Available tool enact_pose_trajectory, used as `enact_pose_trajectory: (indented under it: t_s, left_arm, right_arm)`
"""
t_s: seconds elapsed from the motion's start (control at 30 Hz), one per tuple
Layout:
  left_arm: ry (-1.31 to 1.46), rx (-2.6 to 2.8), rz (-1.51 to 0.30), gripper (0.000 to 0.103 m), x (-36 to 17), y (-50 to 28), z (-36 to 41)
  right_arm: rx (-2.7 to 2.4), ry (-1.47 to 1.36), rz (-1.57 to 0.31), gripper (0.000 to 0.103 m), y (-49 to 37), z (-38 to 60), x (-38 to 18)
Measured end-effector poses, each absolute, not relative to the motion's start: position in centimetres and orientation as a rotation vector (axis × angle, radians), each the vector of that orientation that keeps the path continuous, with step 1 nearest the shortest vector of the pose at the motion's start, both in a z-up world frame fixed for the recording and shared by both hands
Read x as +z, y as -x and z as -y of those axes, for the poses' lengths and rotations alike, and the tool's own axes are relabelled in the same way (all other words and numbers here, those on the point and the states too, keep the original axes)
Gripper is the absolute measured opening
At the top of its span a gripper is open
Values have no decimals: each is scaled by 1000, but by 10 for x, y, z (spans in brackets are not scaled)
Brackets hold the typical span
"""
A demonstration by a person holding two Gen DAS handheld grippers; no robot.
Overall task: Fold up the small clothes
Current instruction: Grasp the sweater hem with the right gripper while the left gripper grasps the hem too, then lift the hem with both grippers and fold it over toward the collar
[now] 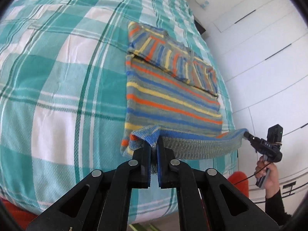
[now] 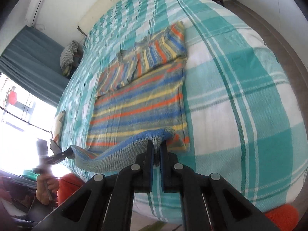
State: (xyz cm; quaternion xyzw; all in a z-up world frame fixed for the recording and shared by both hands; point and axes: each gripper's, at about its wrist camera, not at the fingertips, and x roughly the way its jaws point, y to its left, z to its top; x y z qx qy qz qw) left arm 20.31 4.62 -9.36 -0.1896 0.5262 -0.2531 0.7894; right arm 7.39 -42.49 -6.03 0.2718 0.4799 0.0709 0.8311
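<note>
Left wrist view: the left gripper [image 1: 153,144] is closed down on the near hem of the striped sweater [image 1: 173,88], with a bunch of blue knit pinched between its fingers and a narrow gap left by the cloth's thickness. The sweater lies flat ahead of the gripper on the checked bedspread [image 1: 57,77], its sleeves already folded across the chest at the far end. Off to the right of this gripper, the right gripper [image 1: 245,134] bites the other hem corner, and the hem hangs as a lifted band between the two, clear of the bed. The right hand [image 1: 267,175] is seen on that tool's handle, with white cupboard fronts [image 1: 259,38] behind. Right wrist view: the right gripper [image 2: 156,144] is likewise clamped on gathered hem, fingers nearly together around the fabric. The body of the sweater stretches away directly ahead; to the left, the left gripper [image 2: 71,151] holds the far corner, though glare from the window [image 2: 17,105] blurs it and its fingers cannot be read there. Assessment: both corners are held at matched height so the hem stays taut and level, which suits carrying the bottom edge forward over the body toward the folded sleeves. Sleeve folding appears complete; the lengthwise fold is not yet made. Risk: uneven travel between the two tools would skew the fold, and the loose knit may sag in the middle.
</note>
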Motion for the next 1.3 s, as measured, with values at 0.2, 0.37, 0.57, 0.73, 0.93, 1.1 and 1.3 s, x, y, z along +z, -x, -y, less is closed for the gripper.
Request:
enact_pose_trajectory:
  t_s: [0.2, 0.37, 0.57, 0.73, 0.93, 1.1, 1.3]
  left_arm:
    - [457, -496, -1074, 3, -86, -349, -15]
    - [441, -406, -1116, 3, -110, -443, 11]
    - [493, -275, -1072, 13, -123, -510, 13]
    - [554, -248, -927, 44, -99, -498, -17]
    - [158, -556, -963, 44, -103, -394, 41]
    - [-46, -490, -1185, 2, -172, -331, 40]
    - [33, -399, -1091, 48, -130, -290, 8]
  right_arm:
    - [86, -616, -883, 6, -206, 466, -48]
    - [29, -684, -912, 6, -315, 498, -74]
    - [4, -813, -845, 12, -384, 523, -105]
    - [-92, -898, -636, 40, -372, 549, -84]
    - [214, -390, -852, 40, -338, 461, -63]
    - [243, -66, -1097, 29, -273, 414, -133]
    - [100, -166, -1060, 47, -211, 455, -125]
